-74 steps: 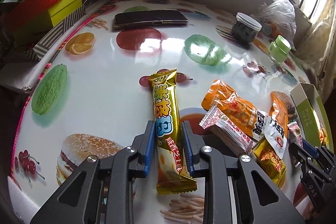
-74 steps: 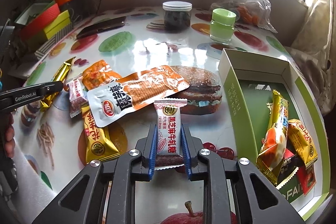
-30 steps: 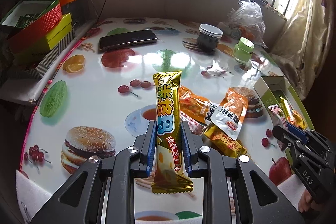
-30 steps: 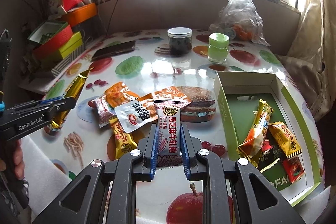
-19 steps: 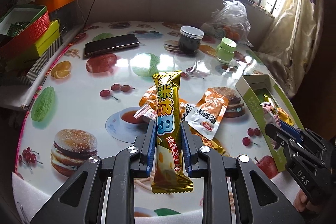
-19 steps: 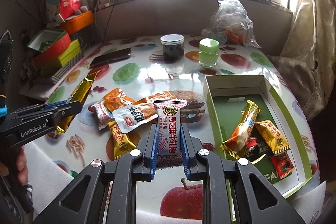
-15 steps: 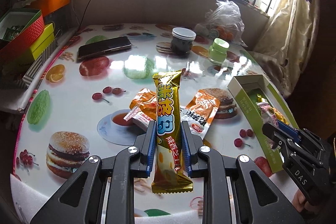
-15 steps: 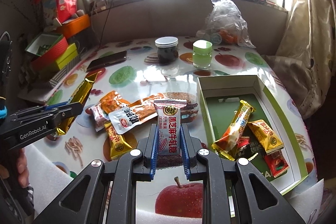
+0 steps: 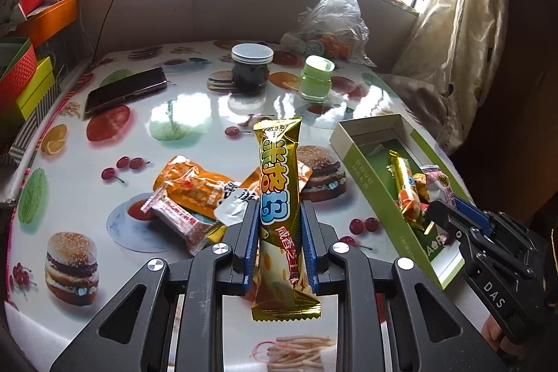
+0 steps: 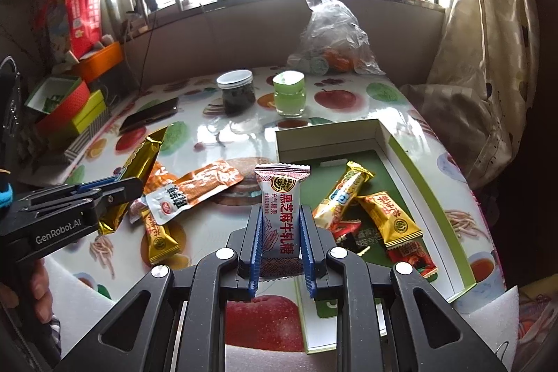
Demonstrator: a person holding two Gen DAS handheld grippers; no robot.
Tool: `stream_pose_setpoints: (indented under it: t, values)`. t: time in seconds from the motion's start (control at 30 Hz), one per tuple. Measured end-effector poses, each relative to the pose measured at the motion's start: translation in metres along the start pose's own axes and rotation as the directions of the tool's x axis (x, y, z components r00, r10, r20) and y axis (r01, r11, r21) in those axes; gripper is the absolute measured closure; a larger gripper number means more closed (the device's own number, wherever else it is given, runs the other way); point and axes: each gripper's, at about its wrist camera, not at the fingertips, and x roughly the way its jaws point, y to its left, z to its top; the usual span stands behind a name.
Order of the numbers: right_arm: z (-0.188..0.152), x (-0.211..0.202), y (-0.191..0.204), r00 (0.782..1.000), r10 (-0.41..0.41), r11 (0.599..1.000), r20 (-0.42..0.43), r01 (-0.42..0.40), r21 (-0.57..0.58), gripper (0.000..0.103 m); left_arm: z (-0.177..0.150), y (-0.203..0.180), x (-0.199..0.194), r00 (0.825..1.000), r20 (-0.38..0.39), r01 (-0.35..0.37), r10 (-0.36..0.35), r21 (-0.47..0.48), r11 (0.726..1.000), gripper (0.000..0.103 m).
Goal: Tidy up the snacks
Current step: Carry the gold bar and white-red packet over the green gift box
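Observation:
My left gripper (image 9: 280,215) is shut on a long gold snack bar (image 9: 280,183), held upright above the table. My right gripper (image 10: 279,218) is shut on a white sesame candy packet (image 10: 281,208), lifted just left of the green-lined box (image 10: 401,156). That box holds a gold bar (image 10: 343,197), a gold packet (image 10: 387,215) and a red packet. Loose snacks stay on the table: an orange pouch (image 10: 195,189), a gold packet (image 10: 158,237), an orange packet (image 9: 190,185) and a red-white packet (image 9: 178,222). The right gripper (image 9: 450,208) shows at the box (image 9: 362,169) in the left wrist view.
A phone (image 9: 125,91), a dark jar (image 9: 251,67) and a green jar (image 9: 316,77) stand toward the back of the fruit-print table. A plastic bag (image 9: 333,23) lies behind them. Stacked coloured boxes (image 10: 66,107) sit at the left edge. A curtain (image 10: 488,40) hangs at right.
Both grippers have risen and shifted right toward the box, each keeping its snack. The box now lies closer in both views.

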Motion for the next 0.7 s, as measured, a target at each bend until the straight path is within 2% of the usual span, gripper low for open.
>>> stream_pose_setpoints:
  t: [0.37,0.7]
  values:
    - [-0.002,-0.005,-0.040,0.998,-0.061,0.996,-0.002,0.061,0.059,0.084,0.006,-0.045,0.022,0.994,-0.056,0.094,-0.092,0.038,0.995,0.079]
    - [-0.009,0.003,-0.071,0.992,-0.115,0.989,-0.044,0.119,0.091,0.084,0.013,-0.080,0.044,0.986,-0.097,0.146,-0.139,0.071,0.987,0.079]
